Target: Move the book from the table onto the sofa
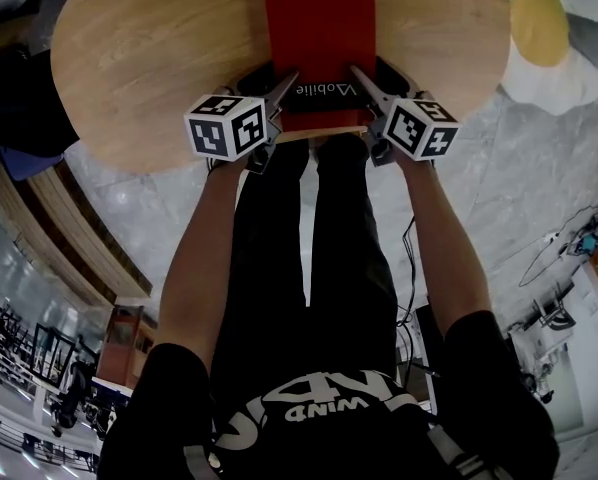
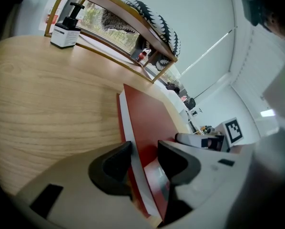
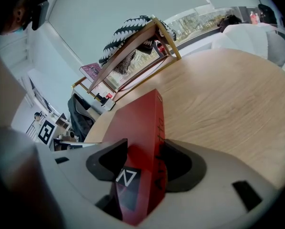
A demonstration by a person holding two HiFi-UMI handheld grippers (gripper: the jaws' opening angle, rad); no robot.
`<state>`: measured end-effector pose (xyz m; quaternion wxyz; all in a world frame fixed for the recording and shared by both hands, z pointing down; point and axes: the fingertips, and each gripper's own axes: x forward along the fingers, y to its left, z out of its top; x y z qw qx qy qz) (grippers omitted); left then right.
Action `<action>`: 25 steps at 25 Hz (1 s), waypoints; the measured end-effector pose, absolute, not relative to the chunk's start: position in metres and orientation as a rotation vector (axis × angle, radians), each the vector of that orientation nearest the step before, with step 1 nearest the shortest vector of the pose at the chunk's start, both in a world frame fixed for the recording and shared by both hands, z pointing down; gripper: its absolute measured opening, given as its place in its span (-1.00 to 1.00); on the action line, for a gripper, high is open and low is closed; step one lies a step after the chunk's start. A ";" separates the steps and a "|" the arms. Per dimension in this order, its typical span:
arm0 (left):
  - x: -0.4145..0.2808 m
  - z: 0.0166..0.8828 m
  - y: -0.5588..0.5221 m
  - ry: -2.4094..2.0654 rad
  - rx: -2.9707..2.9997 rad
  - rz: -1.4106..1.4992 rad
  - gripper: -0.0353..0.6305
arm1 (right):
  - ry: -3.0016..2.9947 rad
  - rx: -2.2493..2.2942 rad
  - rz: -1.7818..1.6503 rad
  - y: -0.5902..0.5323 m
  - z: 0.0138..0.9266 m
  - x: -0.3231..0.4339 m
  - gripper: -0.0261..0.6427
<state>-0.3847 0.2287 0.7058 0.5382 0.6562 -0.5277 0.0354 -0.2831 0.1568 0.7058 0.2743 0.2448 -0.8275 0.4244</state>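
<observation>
The book [image 1: 319,28], red-covered, lies flat on the round wooden table [image 1: 149,58], its near end at the table's near edge. The left gripper [image 1: 282,90] takes the near left corner and the right gripper [image 1: 364,80] the near right corner, and the fingers hide both corners in the head view.

In the left gripper view the left gripper [image 2: 145,154] has one pad against the white page edge and the other on the red cover of the book [image 2: 147,113]. The jaws appear closed on it, though the contact is hard to confirm.

In the right gripper view the right gripper [image 3: 142,159] clamps the book [image 3: 142,123] by both faces.

White print on the cover's black band is partly covered.

A wooden frame [image 2: 118,13] draped with patterned cloth stands at the table's far side, cut off by the edge of the view. No sofa can be identified with certainty.
</observation>
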 end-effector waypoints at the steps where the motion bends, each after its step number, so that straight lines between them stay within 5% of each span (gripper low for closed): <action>1: -0.385 0.705 0.229 -1.256 1.560 0.089 -0.38 | -2.219 0.670 1.141 0.156 0.706 -0.283 -0.24; 25: -0.357 0.567 0.223 -1.186 1.696 0.159 -0.39 | -2.264 0.936 1.214 0.169 0.572 -0.240 -0.25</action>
